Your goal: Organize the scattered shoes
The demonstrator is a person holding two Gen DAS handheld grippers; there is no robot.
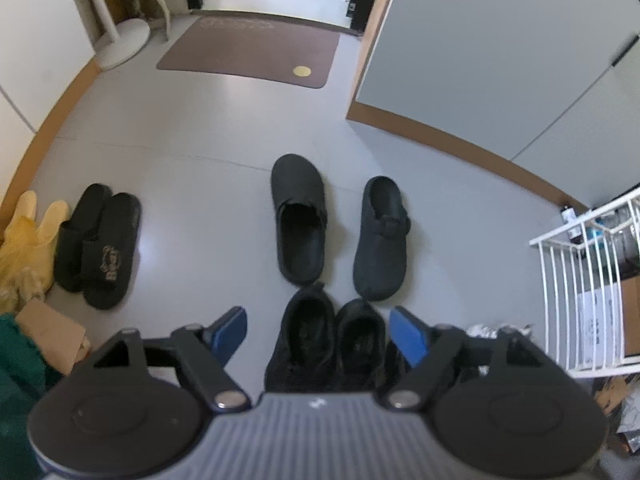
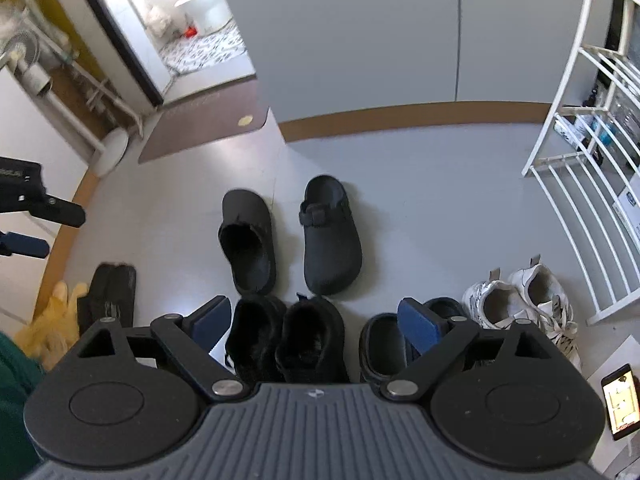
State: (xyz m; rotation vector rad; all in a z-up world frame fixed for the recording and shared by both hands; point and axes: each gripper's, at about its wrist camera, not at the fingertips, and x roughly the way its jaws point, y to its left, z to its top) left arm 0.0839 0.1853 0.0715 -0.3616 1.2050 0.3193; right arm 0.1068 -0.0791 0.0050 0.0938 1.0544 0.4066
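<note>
Shoes mostly look sorted into a row along the near edge of the floor [image 2: 440, 184] already: 2 fuzzy black slip-ons [image 2: 286, 336] side by side, a pair of dark clogs [image 2: 384, 340] next to them, then white sneakers [image 2: 524, 304] by the white rack [image 2: 576, 184], presumably lined up there to keep the walkway clear. The 2 black mules [image 2: 288, 240] look like the leftovers: they sit apart from each other out in the open, pointing opposite ways, so I'd guess one needs flipping before they join the row. Black slides [image 1: 98, 246] are paired up off by the left wall beside a yellow glove [image 1: 28, 240]. Left gripper [image 1: 318, 334] is spread wide with nothing in it, hanging over the slip-ons. Right gripper [image 2: 316, 328] is likewise wide open and empty, aimed down at the same pair.
</note>
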